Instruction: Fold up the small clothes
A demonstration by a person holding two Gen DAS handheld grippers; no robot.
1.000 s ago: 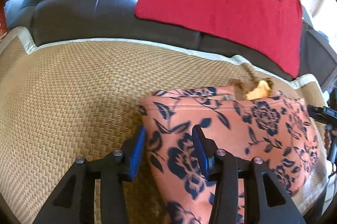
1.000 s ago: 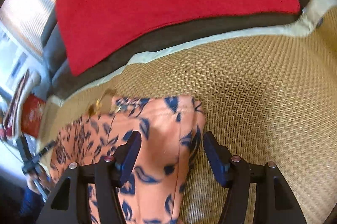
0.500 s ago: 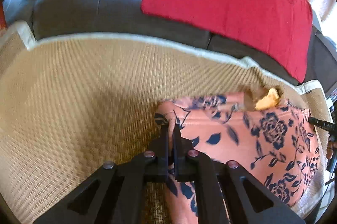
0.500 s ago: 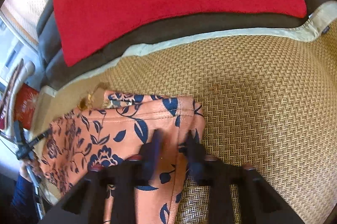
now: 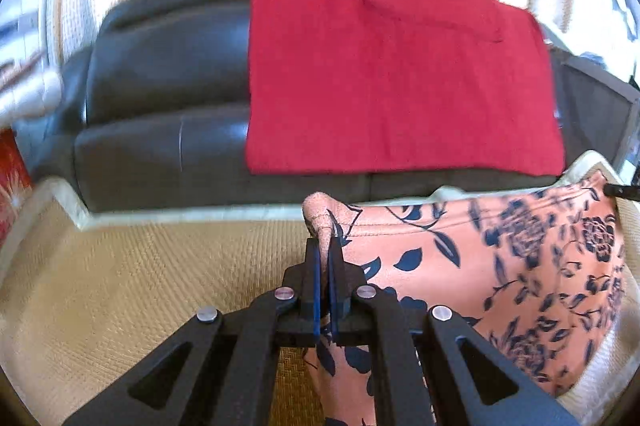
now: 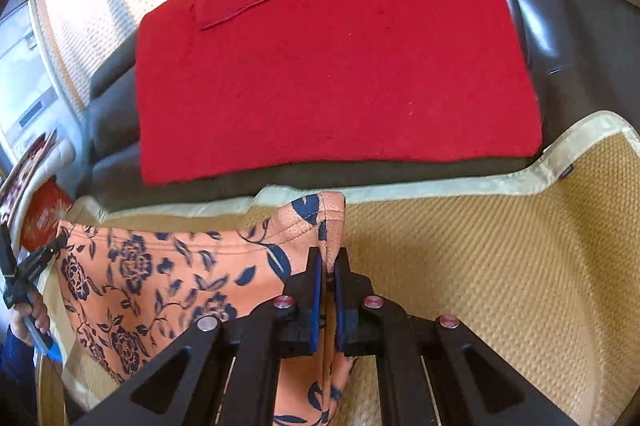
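An orange garment with a dark blue flower print [image 5: 500, 266] hangs stretched between my two grippers above a woven straw mat [image 5: 140, 286]. My left gripper [image 5: 325, 250] is shut on the garment's left top corner. My right gripper [image 6: 327, 258] is shut on the other top corner; the garment [image 6: 168, 274] spreads to the left in the right wrist view. The cloth hangs down past both grippers, and its lower part is hidden behind them.
A dark leather sofa back [image 5: 160, 85] rises behind the mat, with a red cloth [image 5: 392, 77] draped over it, also in the right wrist view [image 6: 328, 65]. The mat's pale border [image 6: 500, 181] runs along the sofa. The other gripper and hand [image 6: 24, 286] show at left.
Both grippers closed on the garment's top corners and lifted it off the mat; the views now tilt up toward the sofa back and curtains.
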